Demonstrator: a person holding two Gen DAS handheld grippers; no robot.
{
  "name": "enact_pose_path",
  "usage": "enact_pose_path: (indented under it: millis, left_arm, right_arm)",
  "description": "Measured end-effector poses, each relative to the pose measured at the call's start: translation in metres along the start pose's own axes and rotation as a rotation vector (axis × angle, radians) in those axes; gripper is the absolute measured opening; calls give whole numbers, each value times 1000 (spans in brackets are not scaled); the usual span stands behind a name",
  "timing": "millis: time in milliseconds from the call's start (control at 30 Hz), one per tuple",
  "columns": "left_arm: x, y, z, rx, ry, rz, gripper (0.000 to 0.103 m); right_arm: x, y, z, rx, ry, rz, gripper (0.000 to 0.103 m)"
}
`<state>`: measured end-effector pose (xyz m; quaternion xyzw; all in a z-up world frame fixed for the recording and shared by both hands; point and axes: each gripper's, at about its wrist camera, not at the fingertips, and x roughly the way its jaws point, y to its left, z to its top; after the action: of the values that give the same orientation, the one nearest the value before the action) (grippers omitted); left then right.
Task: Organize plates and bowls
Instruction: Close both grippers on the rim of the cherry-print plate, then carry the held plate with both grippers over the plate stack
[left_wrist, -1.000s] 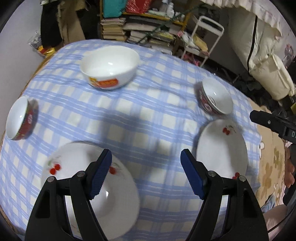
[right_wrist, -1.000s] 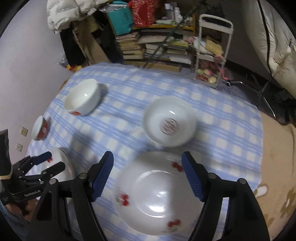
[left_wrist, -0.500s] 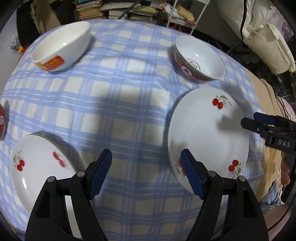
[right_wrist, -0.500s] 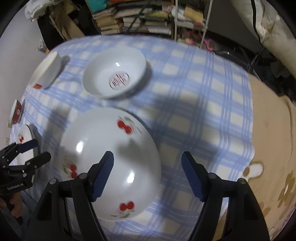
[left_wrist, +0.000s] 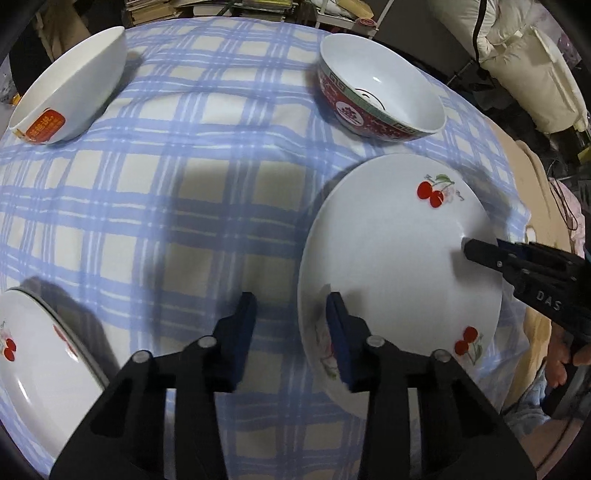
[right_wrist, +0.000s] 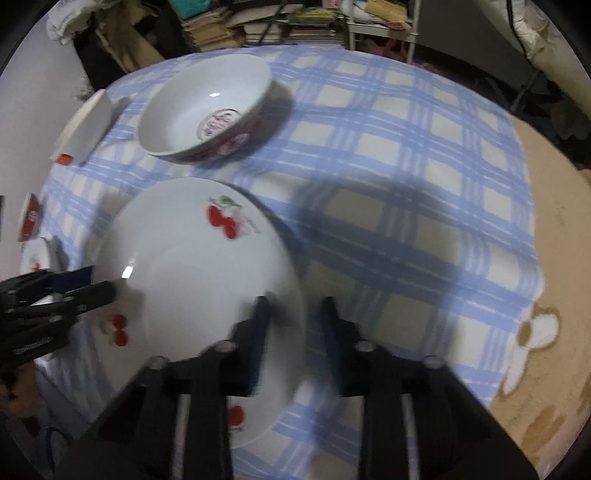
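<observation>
A white plate with red cherries (left_wrist: 388, 240) (right_wrist: 184, 266) lies on the blue checked tablecloth (left_wrist: 207, 192). My left gripper (left_wrist: 291, 325) points down at the plate's left rim, one finger over the plate and one over the cloth. Its jaws are closing, and a gap still shows on both sides of the rim. My right gripper (right_wrist: 295, 325) straddles the opposite rim in the same way, jaws closing, pads not pressing. Each gripper shows in the other's view: the right gripper (left_wrist: 480, 251) at the plate's far edge, the left gripper (right_wrist: 88, 284) likewise.
A red-patterned bowl (left_wrist: 380, 99) (right_wrist: 210, 110) stands just beyond the plate. A white bowl with an orange label (left_wrist: 70, 92) is at the far left, a second cherry plate (left_wrist: 37, 369) at the near left, a small red bowl (right_wrist: 31, 218) beyond it. A flowered beige cover (right_wrist: 535, 332) lies right of the cloth.
Both grippers have come down onto the cherry plate from opposite sides. The left one shifted over from the other plate. Both pairs of jaws have narrowed from wide open around the rims.
</observation>
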<state>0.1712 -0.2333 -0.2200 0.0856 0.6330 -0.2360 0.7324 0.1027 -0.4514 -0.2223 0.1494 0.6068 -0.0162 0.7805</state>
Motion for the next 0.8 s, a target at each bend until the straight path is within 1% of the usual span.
enact_pose_path:
  millis: [67, 133, 167, 200, 300, 433, 667, 800]
  left_arm:
    - [3, -2, 0, 6, 15, -10, 33]
    - [6, -7, 2, 60, 33, -16, 32]
    - [7, -10, 2, 85, 30, -19, 27]
    - [8, -12, 3, 98, 31, -27, 24]
    - [8, -9, 4, 90, 23, -39, 23]
    - [-2, 0, 4, 71, 9, -64, 22]
    - [-30, 21, 8, 33, -38, -25, 21]
    - [-49, 37, 7, 27, -43, 15, 21]
  right_arm:
    - [0, -2, 0, 24, 3, 18, 19]
    - [0, -6, -1, 44, 1, 40, 19]
    - [-1, -6, 1, 59, 5, 54, 19]
    - [-1, -8, 2, 70, 10, 70, 19]
    - [-3, -13, 3, 85, 24, 109, 19]
    - [-4, -5, 9, 57, 26, 95, 19]
    - [-14, 22, 19, -15, 38, 123, 19]
    - [-22, 42, 22, -34, 34, 146, 16]
